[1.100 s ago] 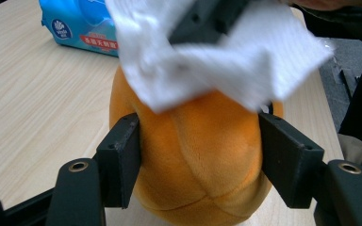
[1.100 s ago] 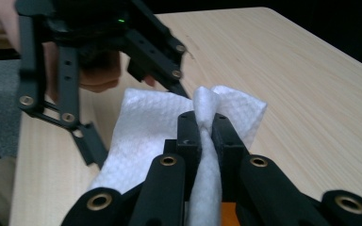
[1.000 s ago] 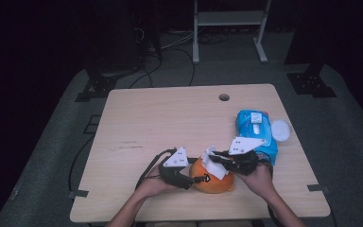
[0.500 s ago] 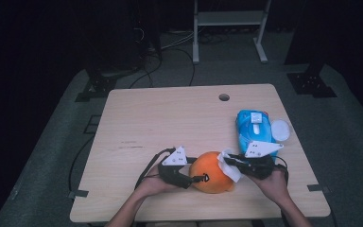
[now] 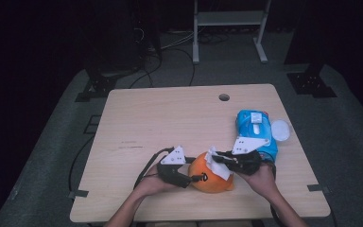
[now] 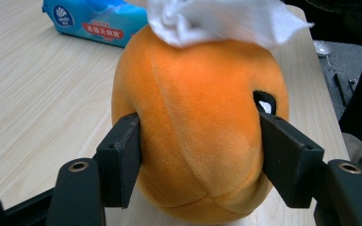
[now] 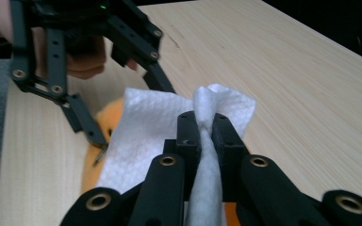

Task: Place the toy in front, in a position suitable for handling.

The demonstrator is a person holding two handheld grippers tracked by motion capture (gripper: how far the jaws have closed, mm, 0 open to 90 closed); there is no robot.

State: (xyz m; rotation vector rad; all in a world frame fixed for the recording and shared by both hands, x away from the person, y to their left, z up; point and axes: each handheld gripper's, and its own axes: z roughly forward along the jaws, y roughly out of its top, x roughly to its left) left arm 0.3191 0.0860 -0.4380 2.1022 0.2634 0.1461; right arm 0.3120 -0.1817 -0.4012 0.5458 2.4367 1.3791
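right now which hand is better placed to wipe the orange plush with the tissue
Right. The right claw is shut on the white tissue, which lies on top of the orange plush. The left claw clamps the plush's sides, steadying it.

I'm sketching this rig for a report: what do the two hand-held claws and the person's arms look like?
Both are black. The left claw and right claw each carry a pale grey three-cornered plate on top, and a black cable trails from the left one. Up close, the flat rectangular fingers sit on linked bars with brass-coloured rivets. No sleeves show on the forearms.
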